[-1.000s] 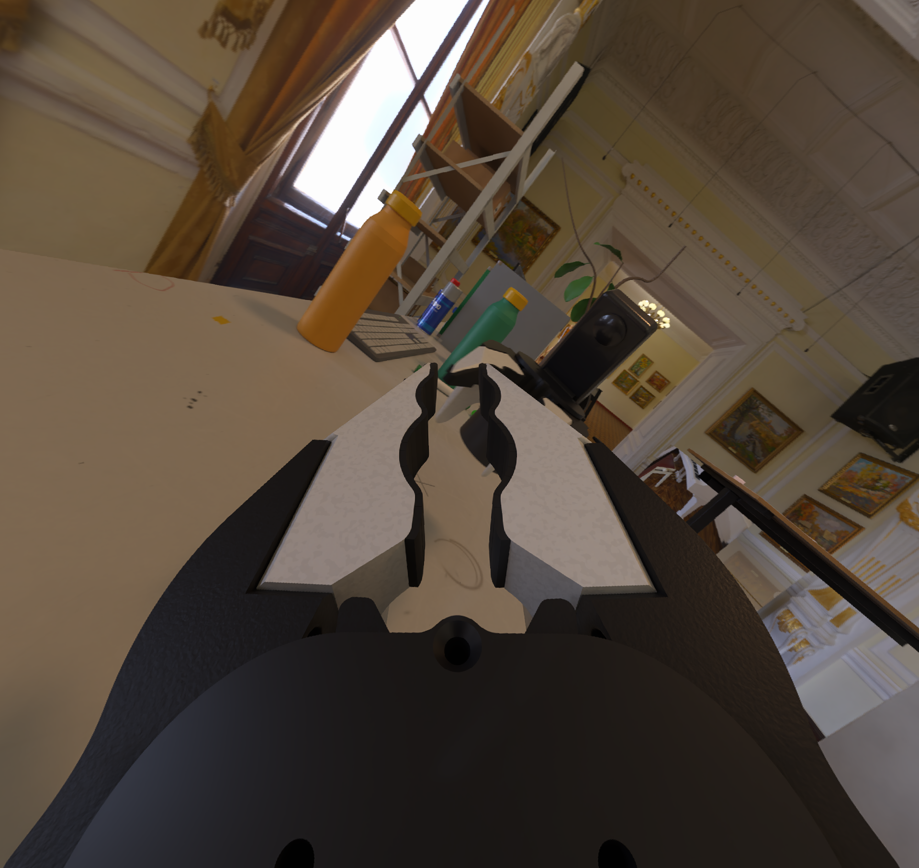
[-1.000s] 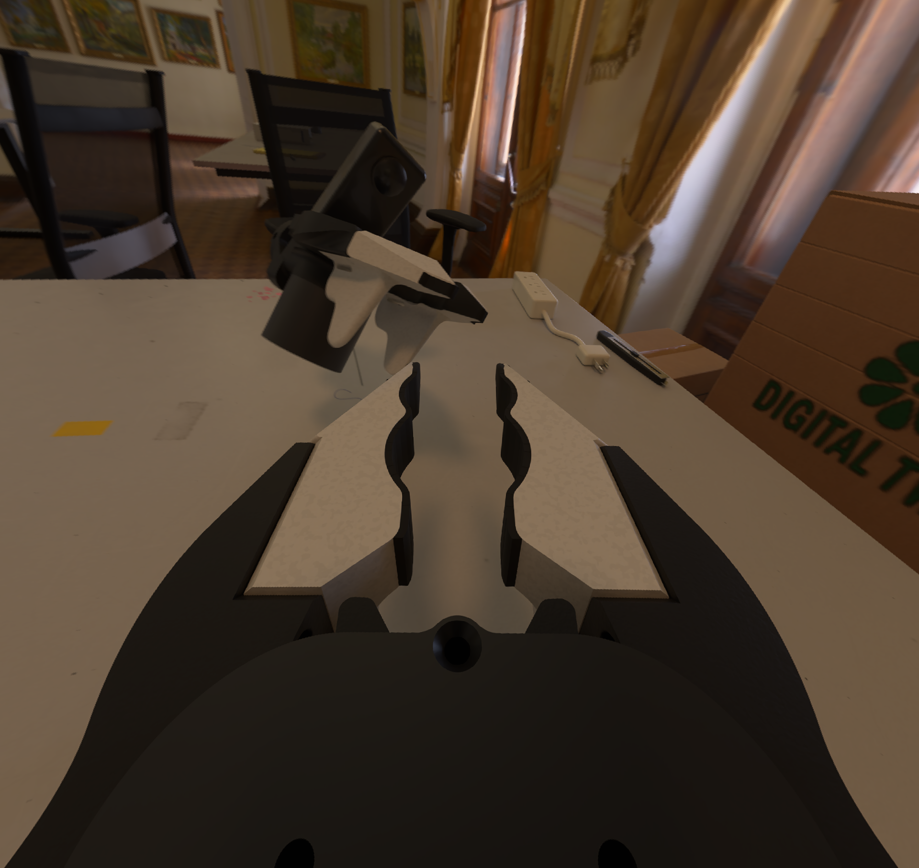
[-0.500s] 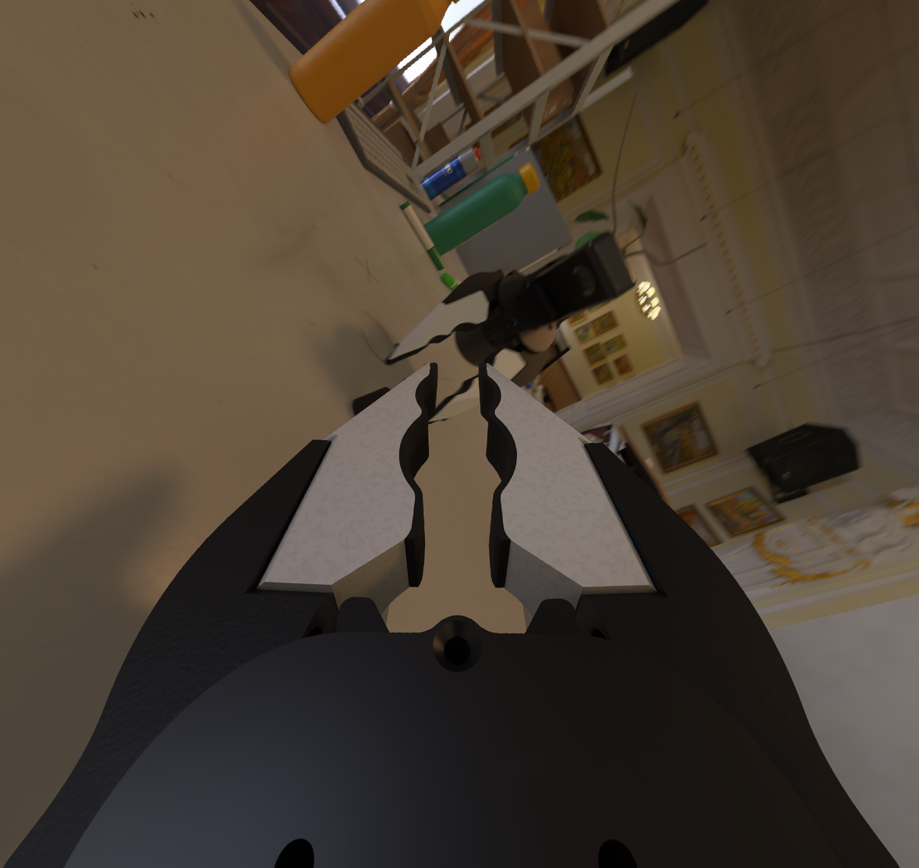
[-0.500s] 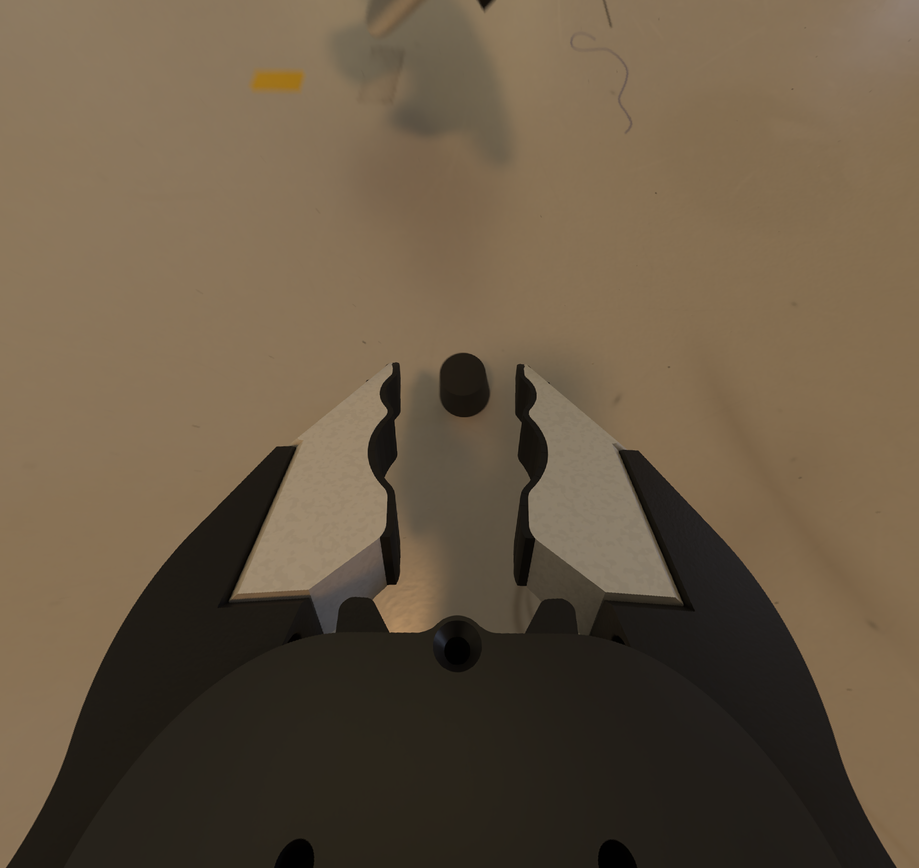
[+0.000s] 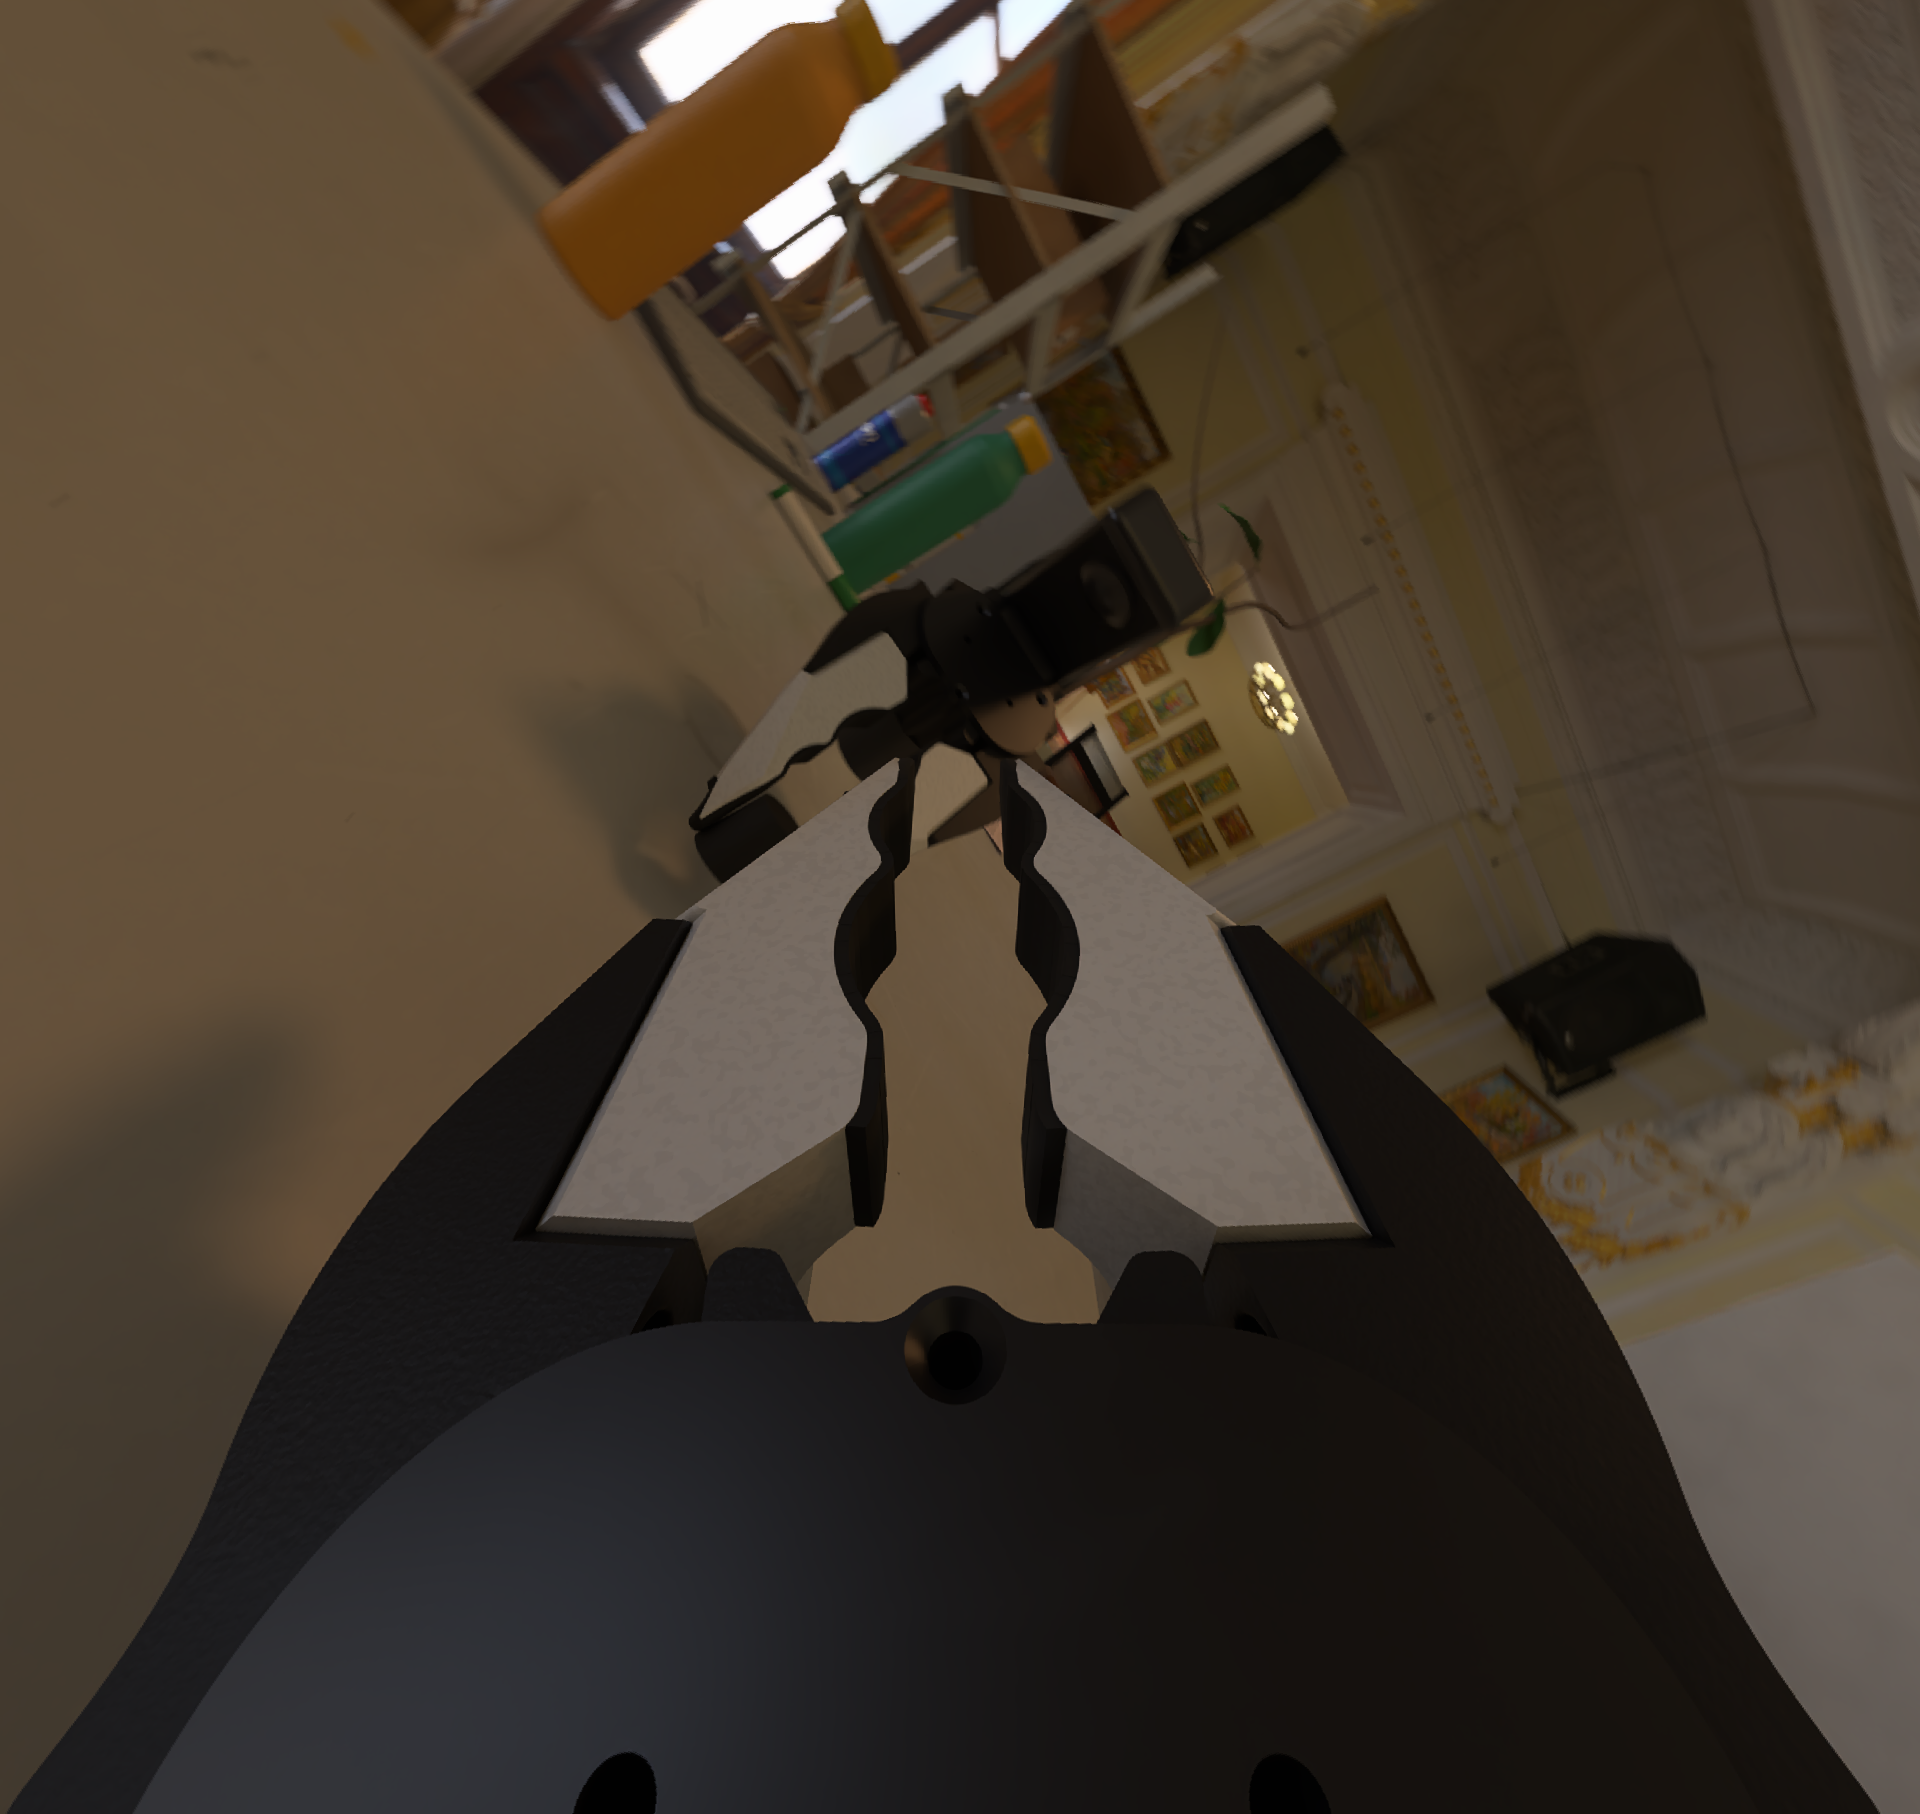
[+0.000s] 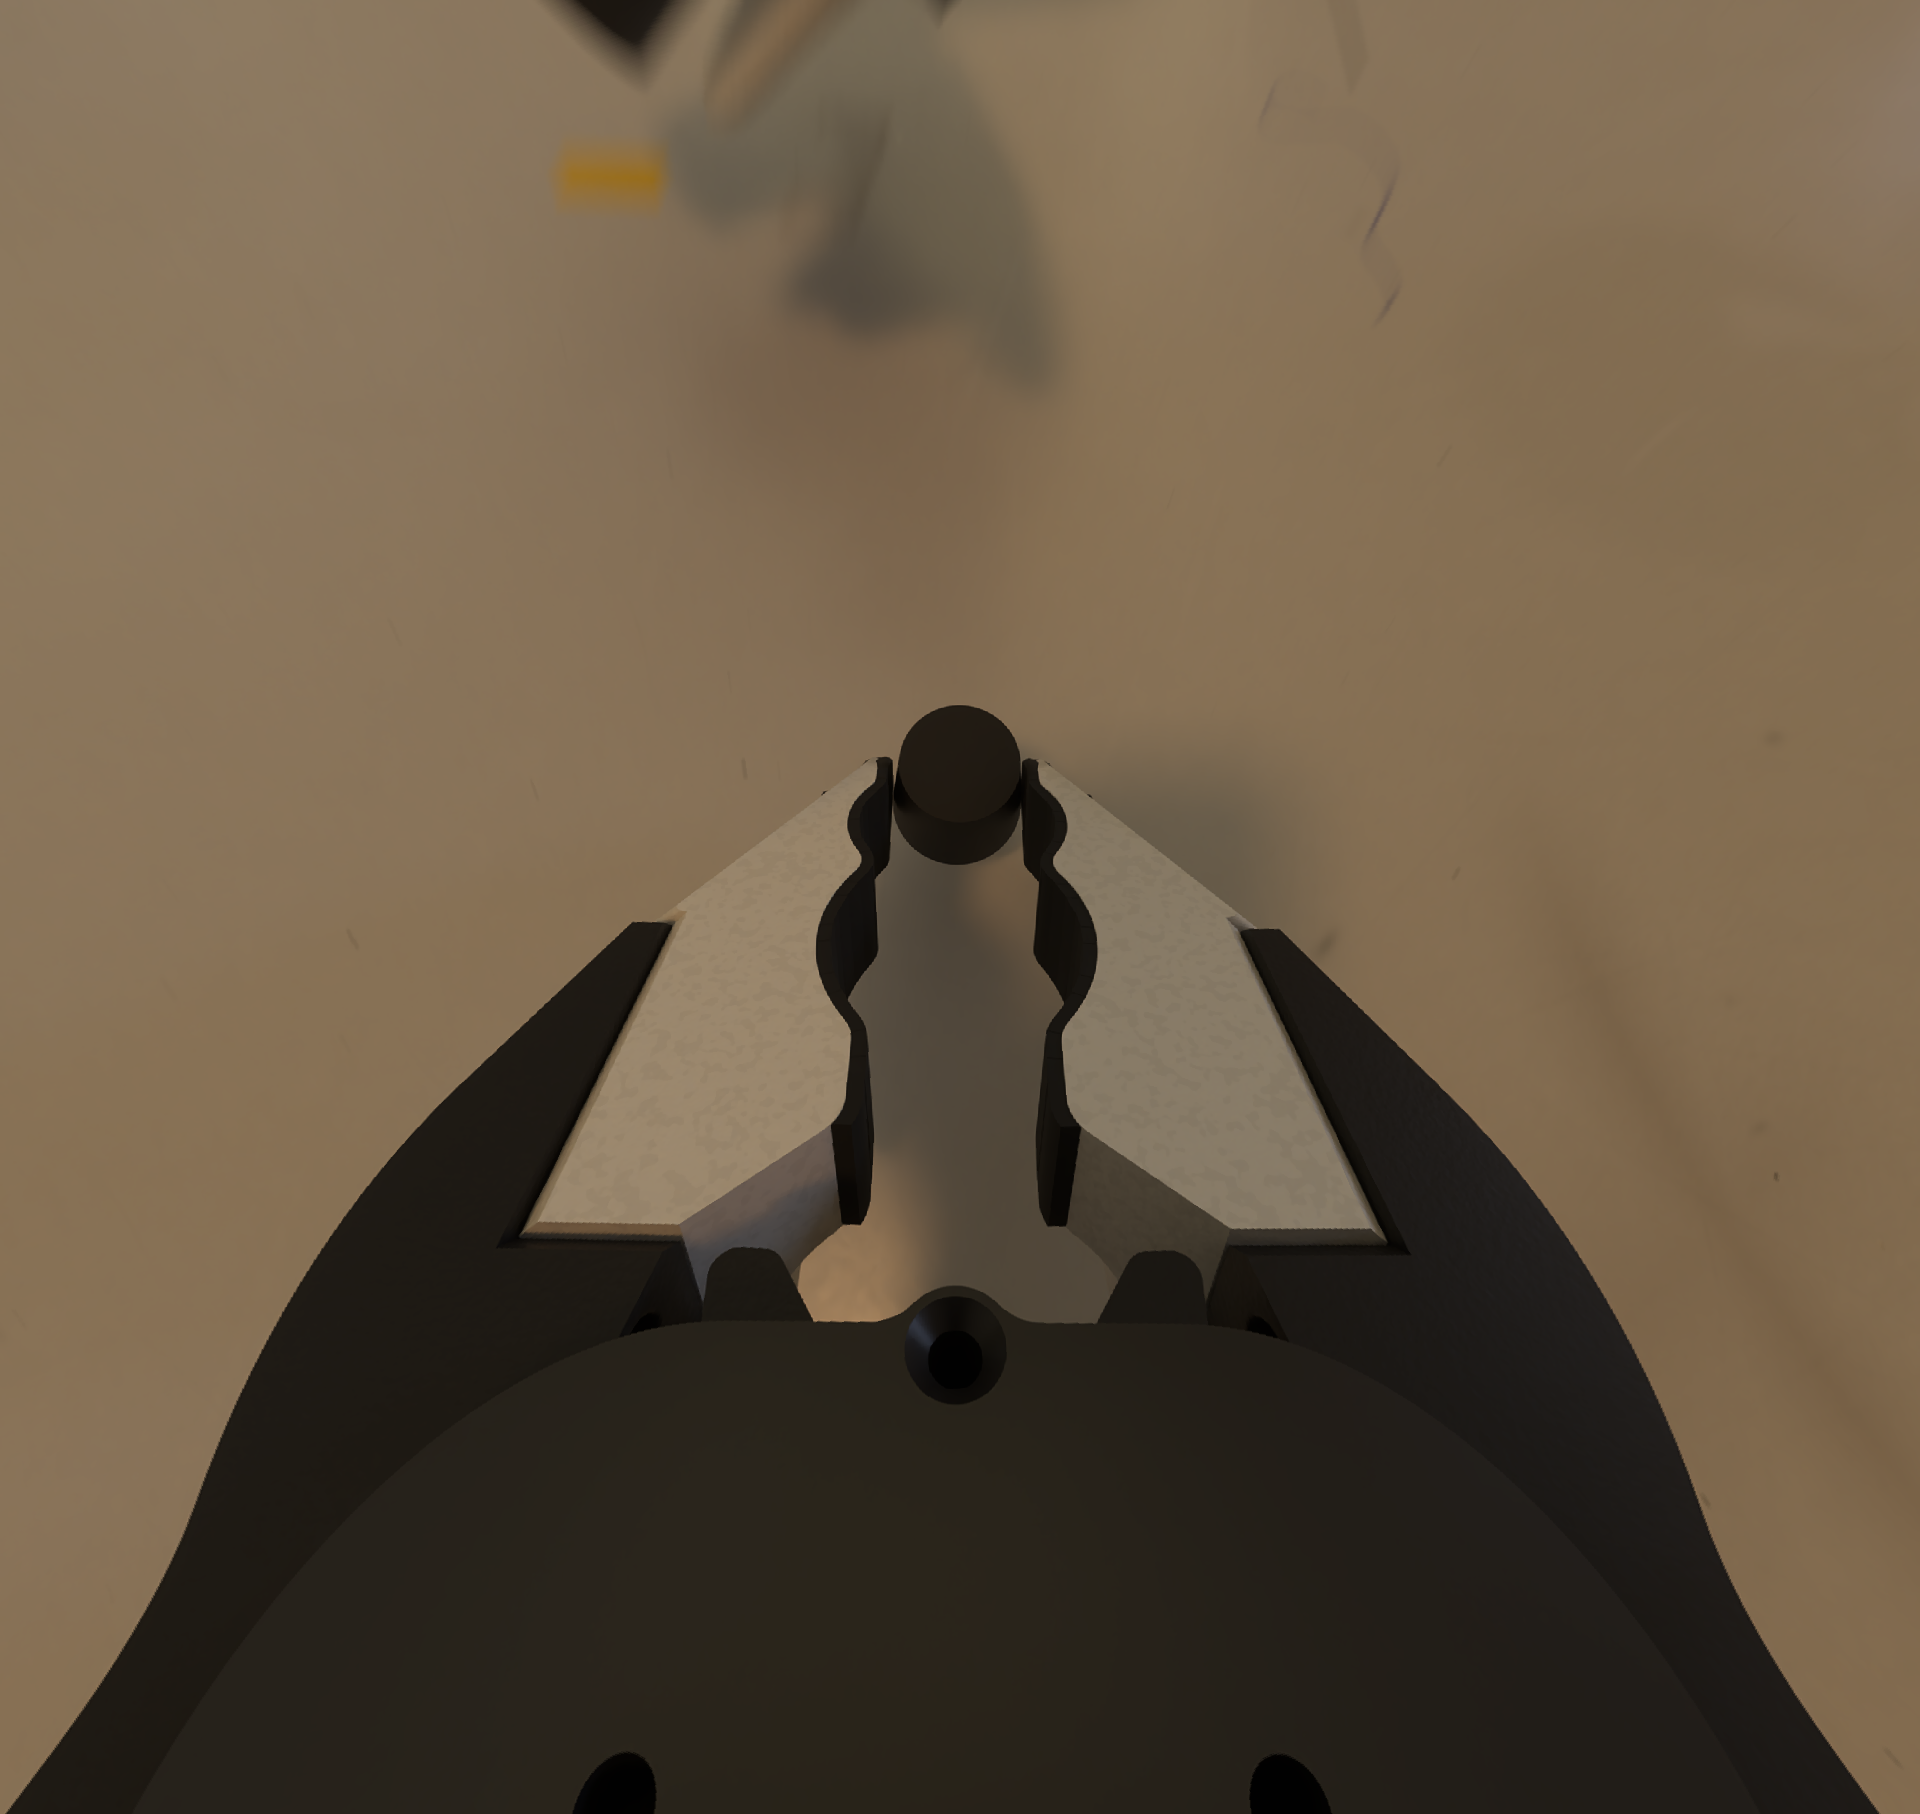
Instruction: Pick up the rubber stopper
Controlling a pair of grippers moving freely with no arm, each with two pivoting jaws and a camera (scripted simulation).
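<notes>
While the small, dark, round rubber stopper (image 6: 957, 790) stands upright on the tan tabletop (image 6: 416, 621), the right gripper (image 6: 957, 777) clamps its sides at the very fingertips. It looks light, grippy and slightly yielding, so a seat deeper between the pads would seem safer. The left gripper (image 5: 954, 788) hangs apart, empty.

No writing, brand, number or sign can be read in either view. In the left wrist view, the small blue bottle (image 5: 871, 432) behind the green bottle (image 5: 935, 509) carries a printed label, too small and blurred to make out. The yellow patch (image 6: 610, 177) on the bench (image 6: 312, 517) in the right wrist view is blurred and shows no legible marks.
</notes>
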